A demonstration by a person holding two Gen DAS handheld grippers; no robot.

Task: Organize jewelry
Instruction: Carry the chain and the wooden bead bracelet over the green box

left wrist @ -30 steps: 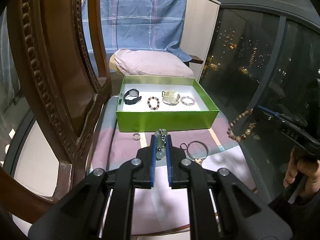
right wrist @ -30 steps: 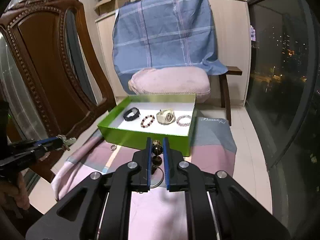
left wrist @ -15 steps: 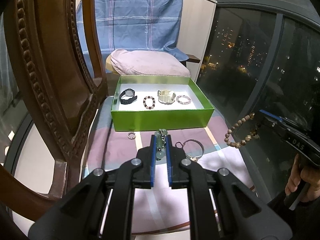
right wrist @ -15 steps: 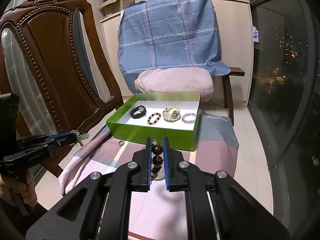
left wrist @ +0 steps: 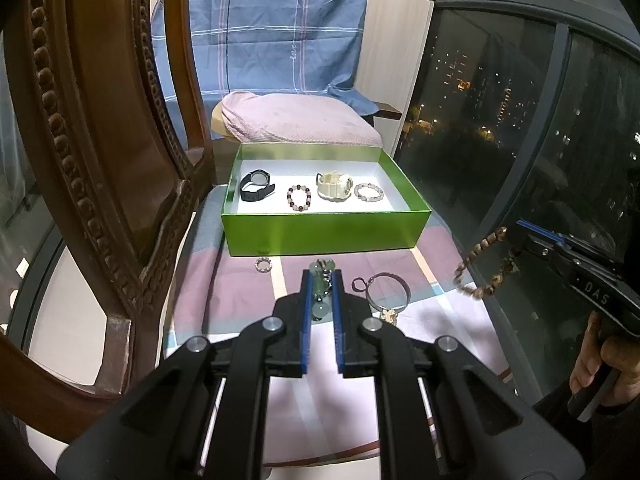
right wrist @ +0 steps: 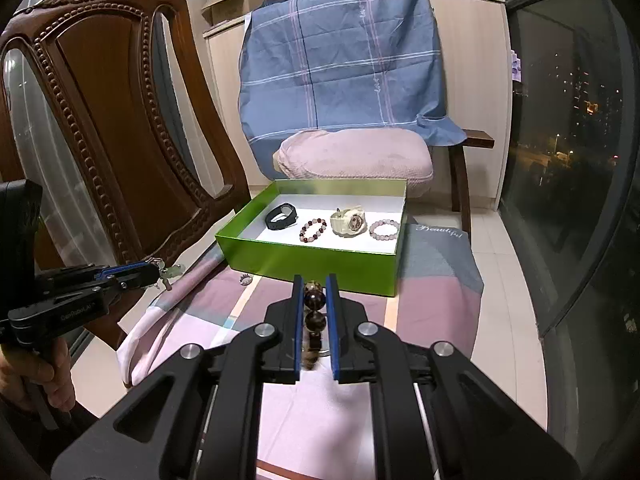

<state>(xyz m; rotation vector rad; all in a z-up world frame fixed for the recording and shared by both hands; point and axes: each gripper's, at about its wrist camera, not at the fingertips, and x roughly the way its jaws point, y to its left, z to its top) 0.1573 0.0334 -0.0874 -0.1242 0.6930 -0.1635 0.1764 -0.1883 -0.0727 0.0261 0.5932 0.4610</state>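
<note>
Left wrist view: the left gripper [left wrist: 321, 280] has its fingers closed to a narrow gap on a pale green pendant [left wrist: 320, 307], beads pinched between the blue pads, its knotted top poking out past the tips. It is held above the cloth [left wrist: 240, 292], near side of the green box [left wrist: 326, 232], probably lined up for carrying over the near wall. Inside the box, in one row from left to right, lie a black watch [left wrist: 257, 186], a pink bead bracelet [left wrist: 299, 197], a cream watch [left wrist: 333, 186] and a pale bracelet [left wrist: 368, 192]; the white floor in front of that row looks free for more pieces. On the cloth just near of the box sit a small ring [left wrist: 263, 265] and, to the right of the fingers, a bangle [left wrist: 387, 289] with a charm. At far right the right gripper [left wrist: 516, 238] holds a brown bead bracelet [left wrist: 482, 266] that hangs in a loop.

Right wrist view: the right gripper's fingers [right wrist: 297, 312] are closed on that bracelet, dark round beads stacked in the narrow gap, the grip taken on the strand so the rest dangles free. The box lies ahead and slightly left. At left, the left gripper is clamped on the pendant, level with the box's near wall. Both pieces seem ready to go in; the ring and bangle remain outside.
</note>
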